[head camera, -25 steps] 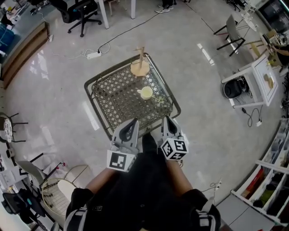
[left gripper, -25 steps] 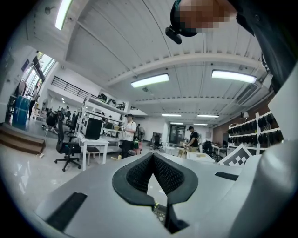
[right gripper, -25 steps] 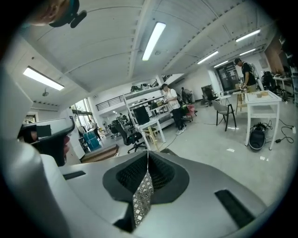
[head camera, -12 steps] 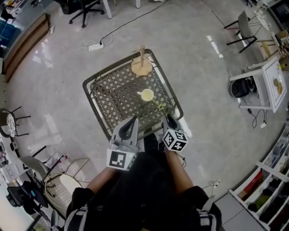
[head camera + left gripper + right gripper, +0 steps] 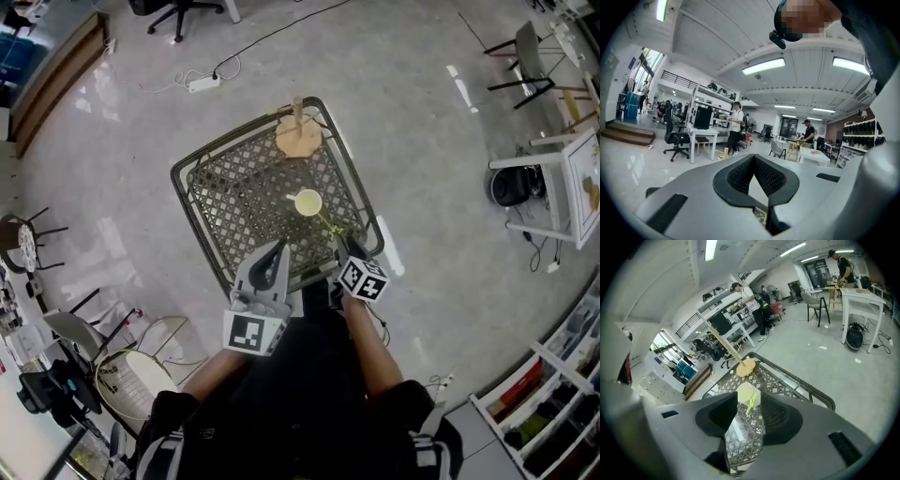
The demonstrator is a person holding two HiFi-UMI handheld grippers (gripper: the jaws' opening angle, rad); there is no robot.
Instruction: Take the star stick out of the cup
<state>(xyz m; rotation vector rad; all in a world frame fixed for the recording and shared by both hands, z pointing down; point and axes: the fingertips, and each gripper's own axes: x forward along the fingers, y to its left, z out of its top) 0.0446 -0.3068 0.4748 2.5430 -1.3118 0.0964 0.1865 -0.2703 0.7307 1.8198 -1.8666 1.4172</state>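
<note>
Since the earlier frame the right gripper (image 5: 345, 247) was brought up to the near edge of the mesh table (image 5: 192, 187) and tipped downward. Its jaws had just been opening and were spread wide, with nothing pressed between them. The left gripper (image 5: 277, 251) was kept at much the same spot beside it, jaw tips pressed together, nothing pinched. The star stick (image 5: 327, 224) was still seated in the cup (image 5: 307, 202) mid-table, leaned out toward the right gripper. A wooden stand (image 5: 298, 139) was set behind the cup at the far corner, apart from it. A power strip (image 5: 202, 82) was seen on the floor beyond, in the head view only. In the right gripper view the cup (image 5: 748, 391) and stick (image 5: 752, 402) were framed in the jaw gap. The left gripper view was aimed over the table: a white desk (image 5: 704, 136), an office chair (image 5: 675, 137) and standing people were shown; the cup was caught only by the other two views.
</note>
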